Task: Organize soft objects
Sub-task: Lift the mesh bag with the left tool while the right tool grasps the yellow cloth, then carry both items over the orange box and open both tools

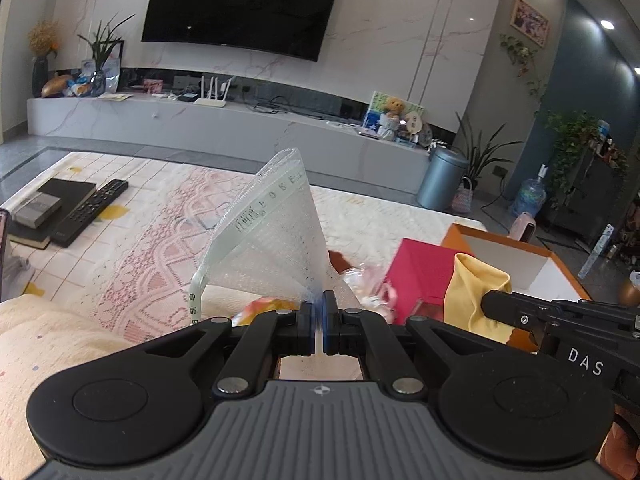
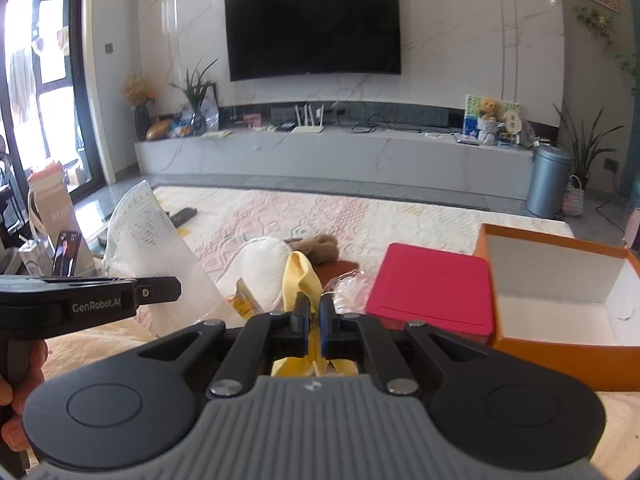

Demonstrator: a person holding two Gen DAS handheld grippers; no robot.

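The left gripper [image 1: 319, 312] is clenched on a corner of a white mesh bag [image 1: 276, 236], which stands up from the blue pads like a fan, its pale drawstring ribbon [image 1: 196, 292] hanging down on the left. In the right wrist view the same bag [image 2: 156, 248] rises at the left, above the side of the left gripper.

The right gripper [image 2: 315, 320] is clenched on a yellow cloth [image 2: 302, 276]; the cloth pokes up past the fingertips and more of it hangs below them. In the left wrist view that cloth [image 1: 474, 288] shows at the right, pinched by the tip of the right gripper.

Both are held above a counter [image 2: 420, 216] covered with a pink-and-cream lace cloth. Past the yellow cloth lie a white pad [image 2: 264, 268] and a brown plush [image 2: 320, 248], close together. Crinkled clear wrap [image 2: 352, 288] sits just left of a red box [image 2: 434, 288]. Right of the red box, touching or nearly so, is an open orange box [image 2: 560, 292] with a white inside. Far left on the counter lie a remote [image 1: 92, 206] and a book [image 1: 52, 200].

A hand [image 2: 20, 384] holds the left gripper's handle at the left edge.
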